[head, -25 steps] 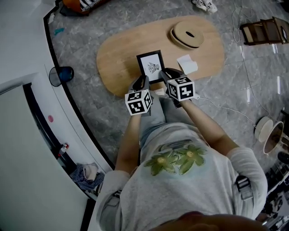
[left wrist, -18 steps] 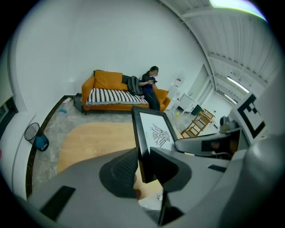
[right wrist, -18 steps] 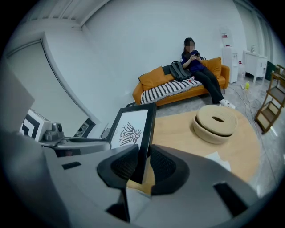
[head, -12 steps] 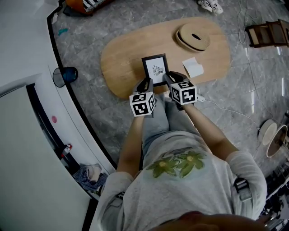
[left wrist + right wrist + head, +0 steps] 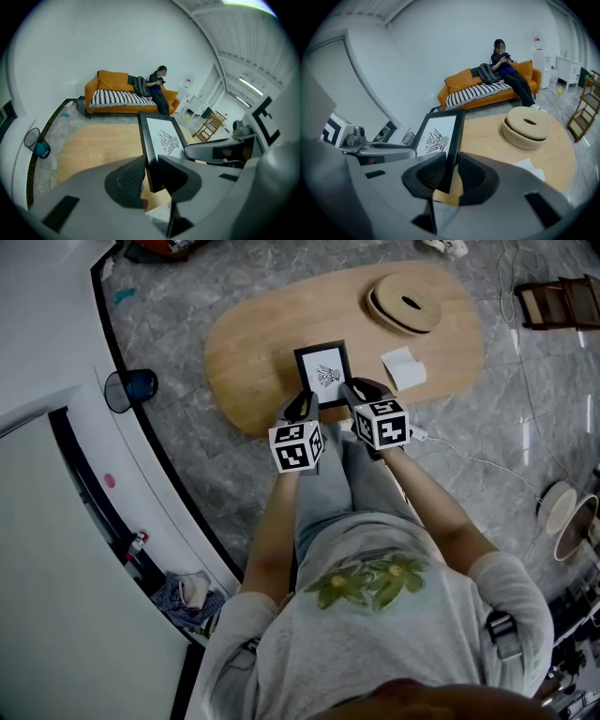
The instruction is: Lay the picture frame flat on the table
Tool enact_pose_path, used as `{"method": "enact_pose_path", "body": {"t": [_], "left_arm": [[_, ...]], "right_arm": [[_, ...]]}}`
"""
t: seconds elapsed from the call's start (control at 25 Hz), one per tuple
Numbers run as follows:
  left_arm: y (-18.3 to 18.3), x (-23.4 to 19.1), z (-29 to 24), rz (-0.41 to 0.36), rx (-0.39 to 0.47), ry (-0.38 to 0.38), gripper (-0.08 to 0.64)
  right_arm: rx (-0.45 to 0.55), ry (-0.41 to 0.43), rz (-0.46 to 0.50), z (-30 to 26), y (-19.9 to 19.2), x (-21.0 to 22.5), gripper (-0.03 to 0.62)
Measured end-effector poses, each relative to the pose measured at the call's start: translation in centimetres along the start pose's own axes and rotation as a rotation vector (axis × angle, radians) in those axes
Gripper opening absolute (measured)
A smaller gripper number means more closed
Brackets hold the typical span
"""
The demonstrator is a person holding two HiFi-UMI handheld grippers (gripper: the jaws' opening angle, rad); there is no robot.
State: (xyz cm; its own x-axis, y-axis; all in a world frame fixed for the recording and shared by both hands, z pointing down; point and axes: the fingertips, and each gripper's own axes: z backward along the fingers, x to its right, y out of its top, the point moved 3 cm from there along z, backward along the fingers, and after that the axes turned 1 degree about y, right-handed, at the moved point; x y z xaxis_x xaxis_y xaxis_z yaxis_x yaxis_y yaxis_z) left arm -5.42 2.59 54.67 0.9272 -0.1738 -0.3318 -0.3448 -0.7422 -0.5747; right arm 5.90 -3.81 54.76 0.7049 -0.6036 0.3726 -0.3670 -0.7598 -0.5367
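The picture frame stands tilted over the near part of the oval wooden table, with its printed face turned up toward the person. It is held from 2 sides. The left gripper pinches the frame's left border low down, and the right gripper pinches the right border in the same way. Each has 1 pad on the front and 1 on the back. Whether the frame's lower edge touches the tabletop cannot be told.

A white folded paper lies just to the right of the frame. Beyond the frame and to the right sits a round woven basket with a slotted lid, well apart from it. Nothing lies directly behind the frame, where bare wood runs to the table's far edge. The tabletop to the left of the frame is also bare as far as the rounded end.

The table's near edge runs just below the frame, under both grippers. On the floor, a blue bin stands far to the left of the frame and a wooden rack far to the right. A white cable trails off to the right, nearer the person than the frame. Past the table's far edge, a person sits on an orange sofa.
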Motion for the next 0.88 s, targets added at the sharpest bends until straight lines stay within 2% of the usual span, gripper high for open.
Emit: {"method": "enact_pose_path", "body": {"t": [0.88], "left_arm": [[-2.9, -1.1, -3.9, 0.011, -0.052, 0.001, 0.095]], "right_arm": [[-0.037, -0.023, 0.009, -3.3, -2.5, 2.1, 0.087]]}}
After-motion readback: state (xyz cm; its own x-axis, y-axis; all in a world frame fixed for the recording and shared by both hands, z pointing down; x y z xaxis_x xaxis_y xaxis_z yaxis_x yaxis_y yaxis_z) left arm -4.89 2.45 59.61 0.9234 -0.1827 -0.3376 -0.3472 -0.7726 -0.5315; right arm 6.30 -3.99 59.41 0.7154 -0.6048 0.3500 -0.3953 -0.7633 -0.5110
